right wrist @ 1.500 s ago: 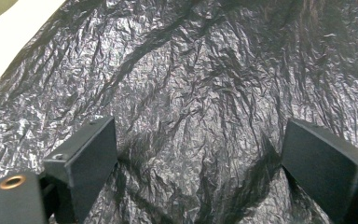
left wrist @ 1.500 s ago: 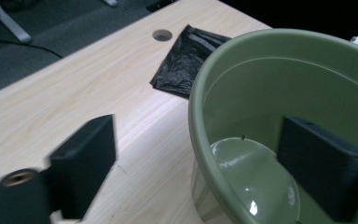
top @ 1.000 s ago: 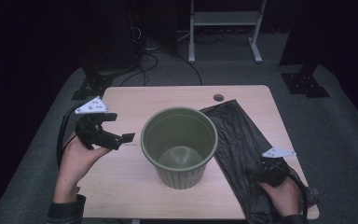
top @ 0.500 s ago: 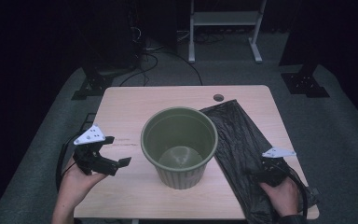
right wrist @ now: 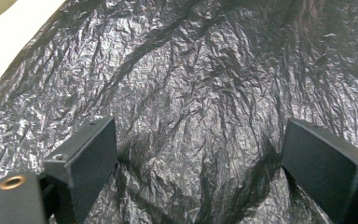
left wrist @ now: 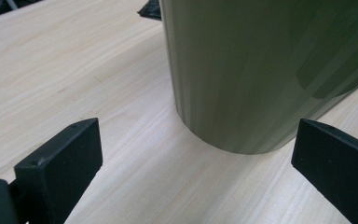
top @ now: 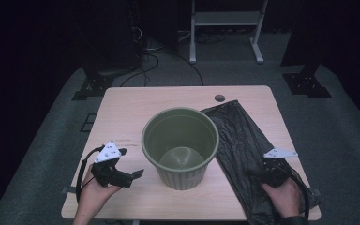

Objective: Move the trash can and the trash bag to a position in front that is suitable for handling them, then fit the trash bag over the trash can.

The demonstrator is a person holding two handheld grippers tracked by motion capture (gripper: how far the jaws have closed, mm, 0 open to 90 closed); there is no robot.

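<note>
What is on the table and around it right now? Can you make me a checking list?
Surface: pale wooden table, with a small round hole near the far edge.
Job's things: green bin upright in the middle, nothing seen inside; black plastic bag lying flat and crinkled beside it, its edge at the bin's wall.
Clutter: nothing seen.
Grippers: left gripper open, low over the table, pointing at the bin's base; right gripper open, over the near end of the bag, nothing between the jaws.
Cables: a black cable loops from the left gripper; more cables on the floor behind.
Surroundings: grey carpet, black stands, a white metal frame, dark room.
</note>
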